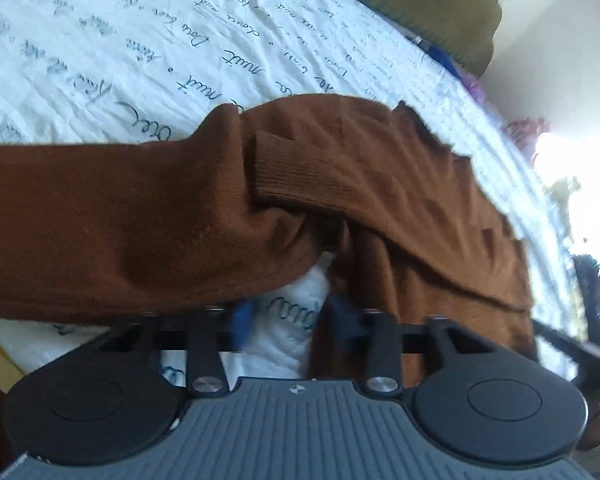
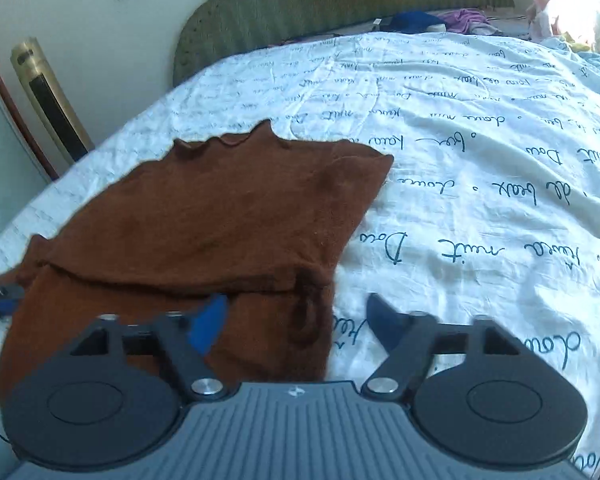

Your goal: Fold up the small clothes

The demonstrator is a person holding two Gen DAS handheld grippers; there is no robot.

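Sweater: the brown sweater (image 1: 140, 220) lies flat on the bed, on the white cover (image 1: 140, 40) printed with handwriting, near the edge closest to both claws.
Long axis: in the left wrist view it runs side to side across the picture, with a ribbed cuff (image 1: 300, 168) folded in over the middle.
Left claw: the left claw (image 1: 291, 316) points down at the near edge of the sweater; its fingers stand a little apart with only bare cover between them, gripping nothing.
Right claw: the right claw (image 2: 300, 320) is spread wide and empty; one finger hangs over the sweater's near corner, the other over bare cover.
Direction: from the right claw the sweater (image 2: 204, 216) spreads ahead and to the left, its side edge running just under the claw.
Nearer hand: both are close; the left looks better centred on the hem.
Surroundings: a green headboard (image 2: 340, 0) and loose clothes (image 2: 572, 20) sit well apart at the far end.
Obstruction: nothing lies on the sweater; the folded cuff may slip if the near edge is lifted.
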